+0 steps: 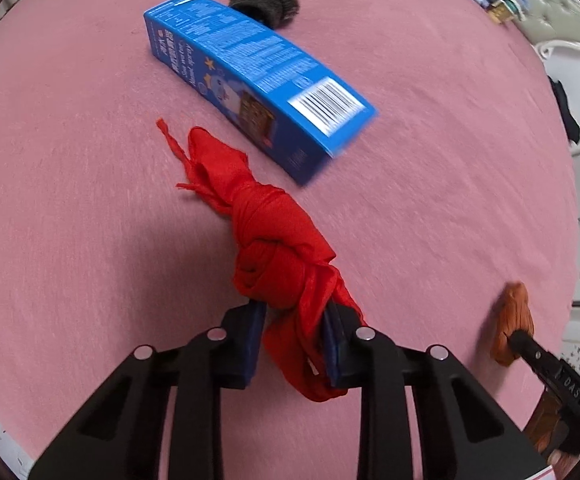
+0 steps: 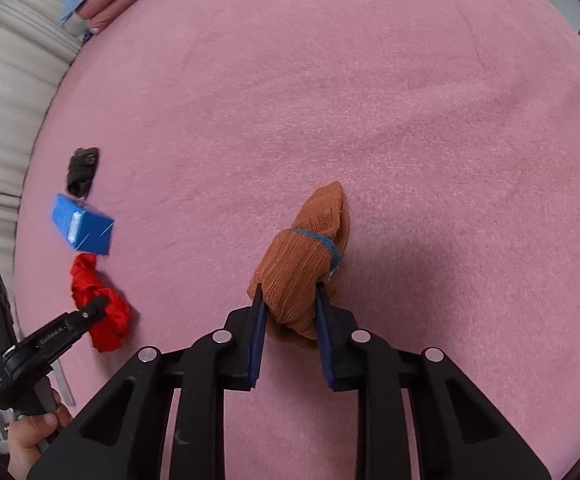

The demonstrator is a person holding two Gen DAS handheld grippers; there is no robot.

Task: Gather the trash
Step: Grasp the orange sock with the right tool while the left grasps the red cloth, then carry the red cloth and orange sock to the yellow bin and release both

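Red cloth (image 1: 286,264), knotted into a bundle, lies on the pink blanket (image 1: 70,220) in the left wrist view, and the left gripper (image 1: 294,332) has its blue pads clamped narrow on the cloth's near end. Just beyond it a blue box (image 1: 258,80) lies flat, with a grey sock (image 1: 268,0) at its far end. At the right edge the right gripper (image 1: 510,336) nips an orange sock (image 1: 514,320).

From the right wrist, the right gripper (image 2: 290,312) pinches the rolled orange sock (image 2: 302,264), a blue band round its middle, resting on the blanket (image 2: 410,120). Well to the left sit the grey sock (image 2: 83,170), the box (image 2: 84,228) and the cloth (image 2: 98,304) in a line, the left gripper (image 2: 104,304) closed on the cloth, with a hand (image 2: 30,436) on its handle
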